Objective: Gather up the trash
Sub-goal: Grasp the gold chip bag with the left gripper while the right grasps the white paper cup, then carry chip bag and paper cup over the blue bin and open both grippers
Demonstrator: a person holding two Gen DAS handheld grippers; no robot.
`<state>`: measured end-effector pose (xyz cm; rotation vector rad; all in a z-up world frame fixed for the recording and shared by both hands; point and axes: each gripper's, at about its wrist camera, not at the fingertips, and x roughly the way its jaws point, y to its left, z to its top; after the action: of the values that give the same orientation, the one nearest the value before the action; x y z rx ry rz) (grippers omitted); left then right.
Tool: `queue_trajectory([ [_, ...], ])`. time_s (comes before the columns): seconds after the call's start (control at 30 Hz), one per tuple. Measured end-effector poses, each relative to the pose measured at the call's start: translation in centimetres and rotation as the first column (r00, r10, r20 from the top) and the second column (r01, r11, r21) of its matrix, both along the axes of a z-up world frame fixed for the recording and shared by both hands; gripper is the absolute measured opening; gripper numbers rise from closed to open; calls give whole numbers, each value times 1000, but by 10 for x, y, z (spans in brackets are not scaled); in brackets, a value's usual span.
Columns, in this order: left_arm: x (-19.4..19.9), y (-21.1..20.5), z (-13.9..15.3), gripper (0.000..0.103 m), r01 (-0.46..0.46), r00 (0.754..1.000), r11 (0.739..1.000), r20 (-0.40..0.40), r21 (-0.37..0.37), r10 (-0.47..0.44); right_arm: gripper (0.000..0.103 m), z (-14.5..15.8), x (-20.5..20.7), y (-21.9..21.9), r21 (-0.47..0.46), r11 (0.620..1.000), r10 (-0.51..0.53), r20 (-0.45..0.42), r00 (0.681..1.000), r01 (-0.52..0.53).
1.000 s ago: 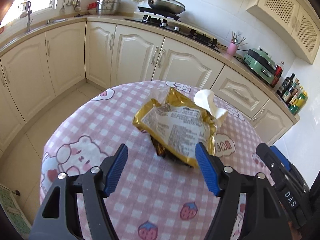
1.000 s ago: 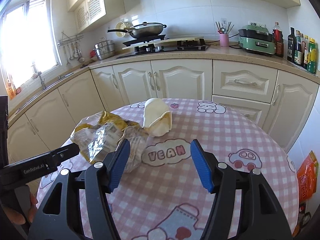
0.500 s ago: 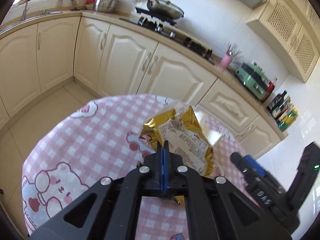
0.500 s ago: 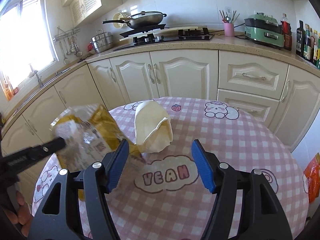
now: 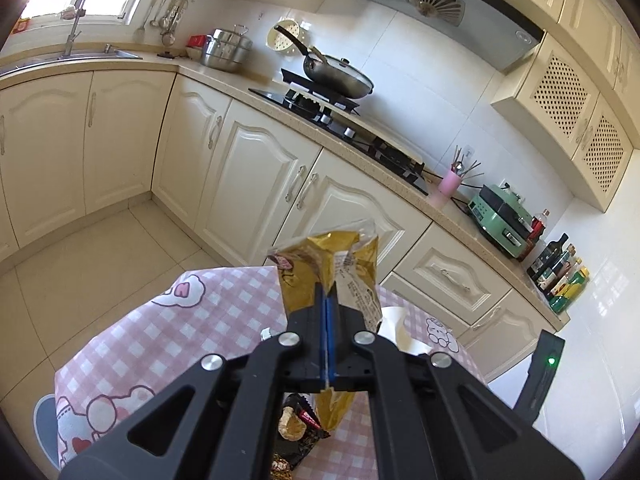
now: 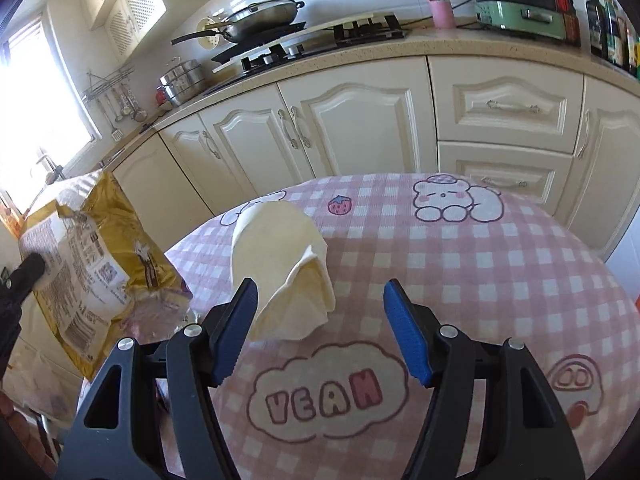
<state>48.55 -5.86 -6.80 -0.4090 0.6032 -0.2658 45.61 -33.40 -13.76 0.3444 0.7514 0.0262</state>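
Note:
My left gripper [image 5: 327, 320] is shut on a gold snack bag [image 5: 332, 268] and holds it up above the round table [image 5: 224, 312]. The same bag [image 6: 96, 264] hangs at the left of the right wrist view, clear of the tabletop. My right gripper [image 6: 320, 332] is open, its blue pads on either side of the near end of a crumpled cream paper [image 6: 284, 268] that lies on the pink checked tablecloth [image 6: 480, 280]. A small dark wrapper [image 5: 298, 424] lies on the table under the left gripper.
Cream kitchen cabinets [image 6: 360, 128] and a counter with a stove and pan [image 5: 336, 76] run behind the table. A green appliance [image 6: 520, 4] and bottles [image 5: 560, 276] stand at the counter's right end. Tiled floor [image 5: 88, 256] lies to the left.
My left gripper closed on the gold bag and lifted it off the table. My right gripper moved forward toward the cream paper and stayed open.

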Motion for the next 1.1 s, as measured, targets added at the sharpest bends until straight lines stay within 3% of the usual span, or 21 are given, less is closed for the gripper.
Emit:
queue_trajectory([
  [0.07, 0, -1, -2, 0, 10, 1000, 1000, -2, -1, -10, 61, -4, 6, -1, 20, 1000, 9, -10, 1000, -9],
  [0.2, -3, -3, -5, 0, 49, 999, 998, 1, -25, -49, 29, -2, 10, 1, 24, 999, 41, -4, 999, -41],
  [0.3, -9, -3, -2, 0, 52, 998, 999, 22, -12, -52, 16, 3, 4, 3, -12, 999, 40, 9, 999, -40],
  [0.67, -58, 29, 33, 0, 45, 996, 994, 85, -103, -36, 16, 48, -55, 17, -39, 998, 56, 113, 992, -52],
  [0.87, -100, 52, 48, 0, 15, 994, 995, 107, -98, -4, 16, 77, -92, 44, -41, 994, 107, 169, 980, -102],
  [1.1, -151, 99, 46, 0, -51, 994, 994, 96, -94, 61, 16, 94, -128, 95, -40, 980, 198, 204, 959, -194],
])
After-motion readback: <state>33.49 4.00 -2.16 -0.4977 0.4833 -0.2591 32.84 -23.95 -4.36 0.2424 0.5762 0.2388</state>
